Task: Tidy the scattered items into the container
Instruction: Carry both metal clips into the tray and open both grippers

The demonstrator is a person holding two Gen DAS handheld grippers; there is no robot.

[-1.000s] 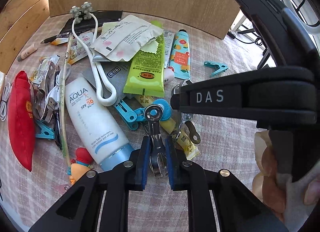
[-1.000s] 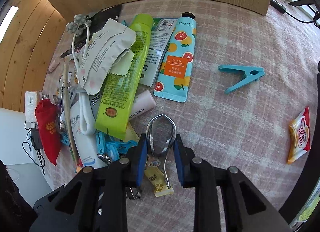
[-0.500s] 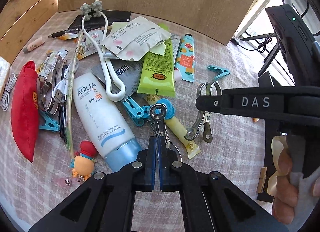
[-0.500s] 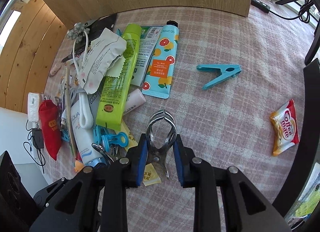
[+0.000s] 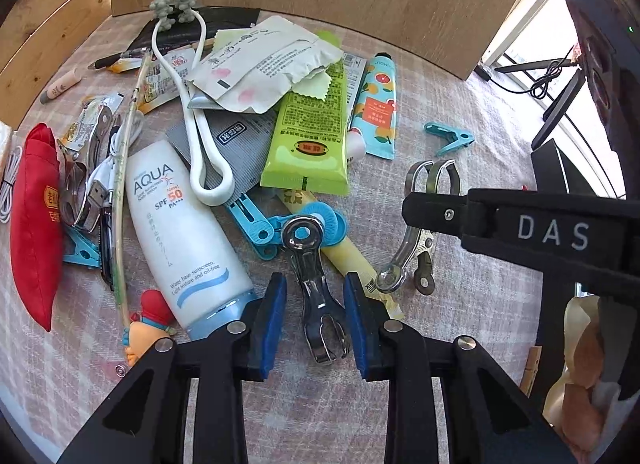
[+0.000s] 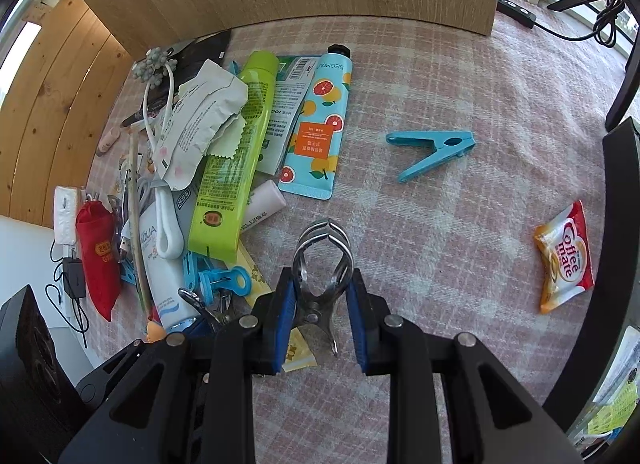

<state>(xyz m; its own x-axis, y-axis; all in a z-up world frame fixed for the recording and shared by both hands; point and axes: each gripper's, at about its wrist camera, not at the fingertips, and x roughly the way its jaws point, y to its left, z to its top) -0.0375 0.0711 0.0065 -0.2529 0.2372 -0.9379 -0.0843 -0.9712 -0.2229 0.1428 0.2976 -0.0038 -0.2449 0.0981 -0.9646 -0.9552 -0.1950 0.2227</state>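
— Left wrist view: what's the left claw (image 5: 315,312) doing?
— Its jaws are opening; a steel clip (image 5: 314,284) lies between the blue pads (image 5: 272,328), touching neither, ring end pointing into the pile beside the sunscreen tube (image 5: 180,232).
— And the right claw (image 6: 320,306)?
— Narrow, pressed on a second steel clip (image 6: 322,264) by its handles, the rounded jaws sticking out ahead, above the plaid tabletop (image 6: 460,244). A blue clothes peg (image 6: 432,156) lies well apart.

Bright window daylight, perhaps overexposed
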